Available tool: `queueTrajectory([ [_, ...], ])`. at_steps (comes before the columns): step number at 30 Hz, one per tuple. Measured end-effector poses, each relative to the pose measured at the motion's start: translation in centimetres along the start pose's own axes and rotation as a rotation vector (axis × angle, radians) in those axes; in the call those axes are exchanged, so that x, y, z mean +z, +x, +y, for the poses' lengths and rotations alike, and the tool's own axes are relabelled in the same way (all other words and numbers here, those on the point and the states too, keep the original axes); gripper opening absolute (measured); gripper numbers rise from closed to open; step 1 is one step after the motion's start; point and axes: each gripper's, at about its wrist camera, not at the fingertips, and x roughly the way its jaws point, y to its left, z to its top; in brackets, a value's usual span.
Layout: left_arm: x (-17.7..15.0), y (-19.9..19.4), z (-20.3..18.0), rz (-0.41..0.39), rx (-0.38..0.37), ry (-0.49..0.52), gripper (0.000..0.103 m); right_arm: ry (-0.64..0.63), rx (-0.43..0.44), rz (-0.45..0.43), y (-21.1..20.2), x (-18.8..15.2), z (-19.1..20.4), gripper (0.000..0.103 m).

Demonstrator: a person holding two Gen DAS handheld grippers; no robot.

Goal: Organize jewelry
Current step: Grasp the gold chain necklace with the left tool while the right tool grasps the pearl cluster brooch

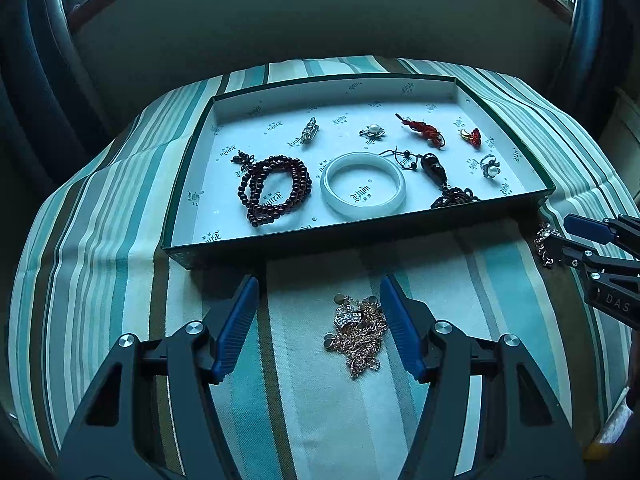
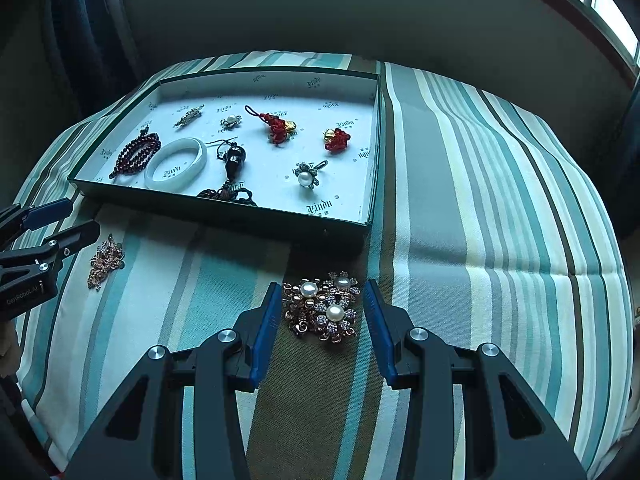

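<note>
A tangled rose-gold chain necklace [image 1: 358, 332] with small round discs and a rhinestone charm lies on the striped tablecloth [image 1: 120, 240], just in front of the near wall of the shallow green box [image 1: 360, 236]. It sits between the blue pads of the left gripper [image 1: 318, 292], closer to the right-hand pad, and neither pad presses on it: the jaws stand apart with nothing held.

A cluster of pearl-and-rhinestone flower brooches [image 2: 322, 308] lies on the cloth near the box's near right corner, between the fingers of the right gripper [image 2: 318, 296]. Those jaws are also parted, narrower than the left pair, with a sliver of cloth showing on each side of the cluster, so nothing is gripped.

Both grippers tilt steeply down at the cloth, side by side; each shows at the edge of the other's view.

Inside the paper-lined box lie a dark red bead bracelet [image 1: 274, 190], a white bangle [image 1: 362, 184], a dark pendant with a tassel [image 1: 434, 168], a pearl flower ring [image 2: 307, 178], two red knotted charms [image 2: 276, 126], a small pearl brooch [image 1: 372, 131] and a slim silver pin [image 1: 309, 130], all apart except the bangle and pendant cord, which lie close.
</note>
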Motion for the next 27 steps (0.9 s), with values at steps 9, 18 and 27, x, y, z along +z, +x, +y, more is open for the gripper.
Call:
queueTrajectory([
  [9,-0.1,0.4,0.1,0.012,-0.001,-0.005,0.063,-0.014,0.01,0.017,0.7,0.0,0.6,0.041],
  [18,-0.3,0.6,0.0,0.021,0.001,-0.004,0.063,-0.082,0.029,0.008,0.2,0.0,2.3,0.032],
  [27,-0.6,0.7,0.1,0.031,0.002,-0.006,0.063,-0.084,0.048,0.008,0.1,-0.1,2.5,0.047],
])
